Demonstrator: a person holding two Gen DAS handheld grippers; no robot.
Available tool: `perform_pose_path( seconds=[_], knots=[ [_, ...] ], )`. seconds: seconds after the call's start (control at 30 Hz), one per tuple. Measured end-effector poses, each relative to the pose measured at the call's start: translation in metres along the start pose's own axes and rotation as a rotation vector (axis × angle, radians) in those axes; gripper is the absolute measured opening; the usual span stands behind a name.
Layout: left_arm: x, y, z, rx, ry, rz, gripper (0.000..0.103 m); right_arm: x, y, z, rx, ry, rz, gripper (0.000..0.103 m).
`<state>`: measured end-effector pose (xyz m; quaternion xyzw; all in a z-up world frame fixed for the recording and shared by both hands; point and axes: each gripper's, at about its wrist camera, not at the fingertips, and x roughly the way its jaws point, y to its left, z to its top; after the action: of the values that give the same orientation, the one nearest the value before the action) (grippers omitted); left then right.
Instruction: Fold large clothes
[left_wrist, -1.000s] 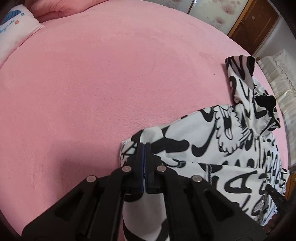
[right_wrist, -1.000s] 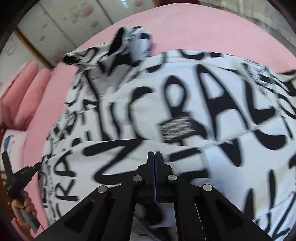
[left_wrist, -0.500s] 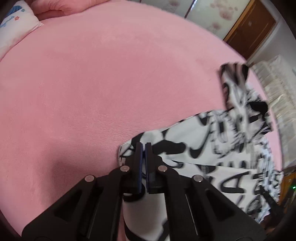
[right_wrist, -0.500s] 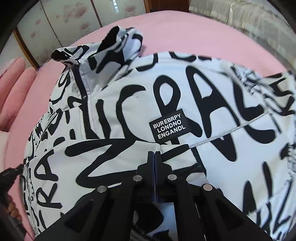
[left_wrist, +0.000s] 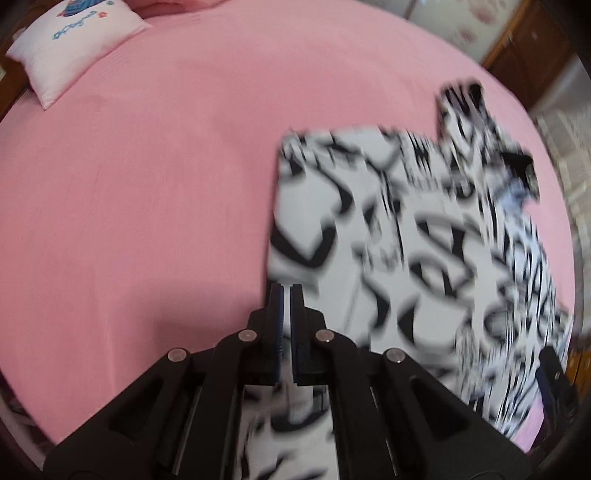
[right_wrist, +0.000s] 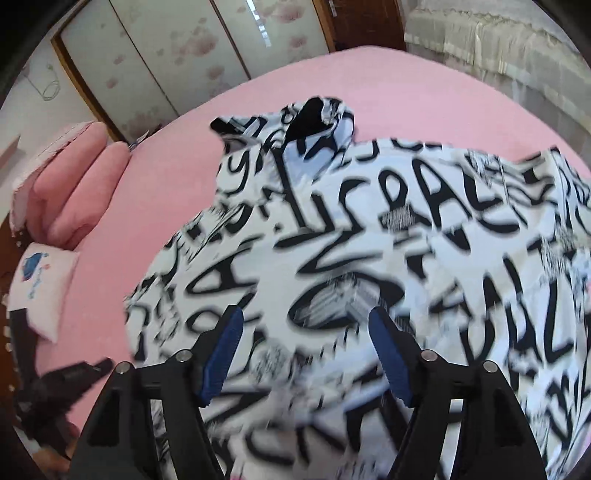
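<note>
Since 1 second ago the right gripper (right_wrist: 304, 354) has let go of the jacket (right_wrist: 369, 258) and its jaws are opening above the cloth, nothing between them. The jacket lies on the pink bed (left_wrist: 147, 184), well away from the pillow (left_wrist: 74, 48). The left gripper (left_wrist: 285, 321), clenched and angled steeply down at the jacket's near edge, may pinch cloth, though blur hides it; it should release only once the fold's edges line up flat.

White garment (right_wrist: 369, 258) printed all over with black graffiti lettering, spread on the pink bed (left_wrist: 147, 184), partly folded, straight left edge, collar end bunched at the far side
</note>
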<state>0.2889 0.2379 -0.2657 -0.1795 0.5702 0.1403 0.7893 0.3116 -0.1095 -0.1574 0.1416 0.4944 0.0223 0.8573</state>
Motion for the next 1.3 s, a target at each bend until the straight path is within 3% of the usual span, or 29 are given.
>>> perform_pose_path(
  seconds=[0.17, 0.3, 0.33, 0.4, 0.43, 0.47, 0.73, 0.93, 1.3],
  knots=[
    [-0.03, -0.019, -0.05, 0.085, 0.036, 0.003, 0.001, -0.025, -0.017, -0.046, 0.063, 0.095, 0.053, 0.091],
    [-0.051, -0.041, -0.099, 0.12, 0.113, -0.023, 0.002, -0.038, -0.045, -0.077, 0.098, 0.181, 0.077, 0.092],
    [-0.052, -0.046, -0.104, 0.129, 0.131, -0.02, 0.008, -0.041, -0.054, -0.083, 0.11, 0.198, 0.079, 0.092],
    [-0.057, -0.065, -0.132, 0.143, 0.186, -0.012, 0.035, -0.05, -0.079, -0.096, 0.135, 0.228, 0.079, 0.092],
    [-0.061, -0.076, -0.148, 0.147, 0.21, -0.02, 0.055, -0.053, -0.09, -0.1, 0.145, 0.234, 0.081, 0.092],
    [-0.065, -0.086, -0.162, 0.154, 0.217, -0.024, 0.059, -0.059, -0.108, -0.104, 0.162, 0.234, 0.082, 0.092],
    [-0.095, -0.192, -0.251, 0.279, 0.279, 0.038, 0.065, -0.09, -0.241, -0.096, 0.266, 0.229, 0.064, 0.092],
    [-0.117, -0.283, -0.3, 0.395, 0.253, 0.062, 0.065, -0.123, -0.347, -0.073, 0.364, 0.177, 0.027, 0.092],
    [-0.117, -0.408, -0.342, 0.629, 0.299, 0.078, 0.065, -0.167, -0.526, -0.039, 0.654, 0.03, -0.033, 0.092]
  ],
)
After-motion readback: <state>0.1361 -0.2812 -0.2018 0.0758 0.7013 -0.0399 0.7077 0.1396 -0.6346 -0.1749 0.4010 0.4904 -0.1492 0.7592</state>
